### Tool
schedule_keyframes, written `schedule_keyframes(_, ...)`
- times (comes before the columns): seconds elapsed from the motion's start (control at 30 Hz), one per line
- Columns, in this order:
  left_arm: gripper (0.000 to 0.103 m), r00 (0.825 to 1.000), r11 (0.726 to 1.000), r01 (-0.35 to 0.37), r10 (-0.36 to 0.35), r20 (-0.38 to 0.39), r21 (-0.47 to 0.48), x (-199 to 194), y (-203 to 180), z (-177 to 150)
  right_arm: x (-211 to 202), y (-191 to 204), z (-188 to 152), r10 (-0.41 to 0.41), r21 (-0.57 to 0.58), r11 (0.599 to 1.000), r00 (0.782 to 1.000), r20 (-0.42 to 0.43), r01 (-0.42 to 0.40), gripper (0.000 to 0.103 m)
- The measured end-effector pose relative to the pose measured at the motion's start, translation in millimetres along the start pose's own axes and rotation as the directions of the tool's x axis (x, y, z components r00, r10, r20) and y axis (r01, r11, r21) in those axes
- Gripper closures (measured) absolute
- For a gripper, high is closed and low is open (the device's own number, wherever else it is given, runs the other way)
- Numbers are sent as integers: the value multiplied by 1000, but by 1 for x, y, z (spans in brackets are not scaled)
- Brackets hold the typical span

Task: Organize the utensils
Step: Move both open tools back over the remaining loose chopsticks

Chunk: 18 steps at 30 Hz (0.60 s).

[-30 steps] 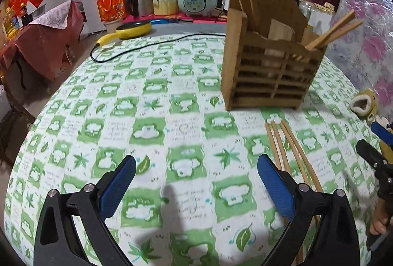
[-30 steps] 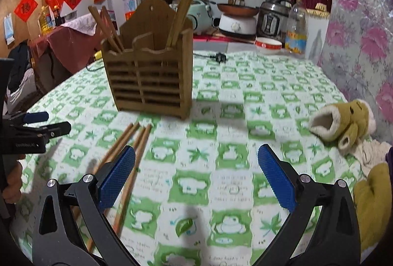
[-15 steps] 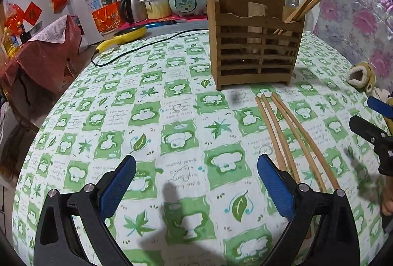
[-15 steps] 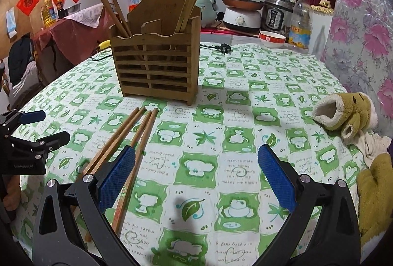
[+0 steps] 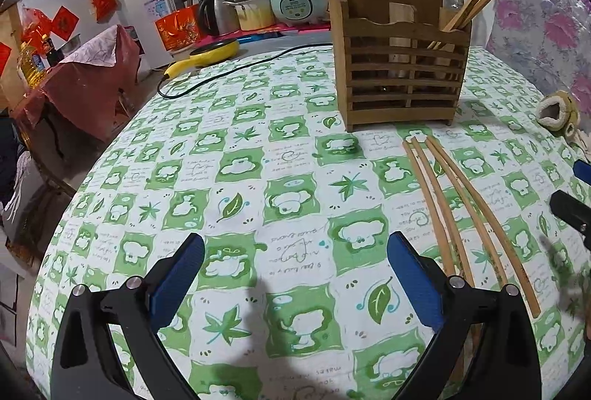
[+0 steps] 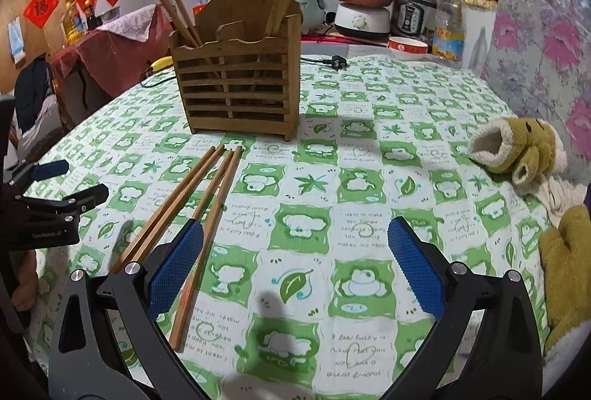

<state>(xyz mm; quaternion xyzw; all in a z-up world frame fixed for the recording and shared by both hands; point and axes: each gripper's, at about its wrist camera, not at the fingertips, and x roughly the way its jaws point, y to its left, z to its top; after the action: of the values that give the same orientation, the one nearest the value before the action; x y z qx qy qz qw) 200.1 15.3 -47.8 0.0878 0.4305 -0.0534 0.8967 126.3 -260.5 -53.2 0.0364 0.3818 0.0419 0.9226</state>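
A slatted wooden utensil holder [image 5: 400,67] stands on the green-and-white tablecloth [image 5: 236,200], with chopsticks upright in its left and right compartments; it also shows in the right wrist view [image 6: 238,93]. Several loose wooden chopsticks [image 5: 458,211] lie on the cloth in front of it, also seen in the right wrist view [image 6: 192,215]. My left gripper [image 5: 295,285] is open and empty, left of the loose chopsticks. My right gripper [image 6: 295,270] is open and empty, its left finger [image 6: 173,270] over the chopsticks' near ends.
A black power cord [image 5: 236,67] and yellow pan [image 5: 210,54] lie at the table's far edge. Plush slippers [image 6: 517,148] and a yellow mitt [image 6: 565,274] sit at the right. Cookers, a kettle, a bowl [image 6: 406,48] and a bottle [image 6: 448,26] stand behind.
Both grippers have pulled back from the holder and lowered toward the cloth; more of the loose chopsticks shows. Both stay open.
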Motion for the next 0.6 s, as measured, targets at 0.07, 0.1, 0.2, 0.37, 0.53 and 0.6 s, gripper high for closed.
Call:
schedule_keyframes(0.07,6,1000,1000,-5,5,-1,2,0,0,-1,0,-6,-2,16,29,999,1000,-9,-15,6)
schedule_keyframes(0.1,6,1000,1000,-6,6,-2,3,-1,-1,-2,0,-8,-3,24,43,999,1000,-15,-23,6)
schedule_keyframes(0.2,6,1000,1000,-11,11,-7,7,-1,-2,-4,0,-17,-5,48,92,995,998,-29,-45,6)
schedule_keyframes(0.37,6,1000,1000,-12,12,-7,8,-3,-2,-7,-1,-18,-7,48,92,995,998,-28,-45,6)
schedule_keyframes(0.53,6,1000,1000,10,-9,-12,10,-7,-1,-12,-6,-16,-9,48,83,995,999,-20,-46,6)
schedule_keyframes(0.6,6,999,999,44,-43,-16,17,-10,-1,-16,-9,-18,-11,52,93,994,998,-18,-50,6)
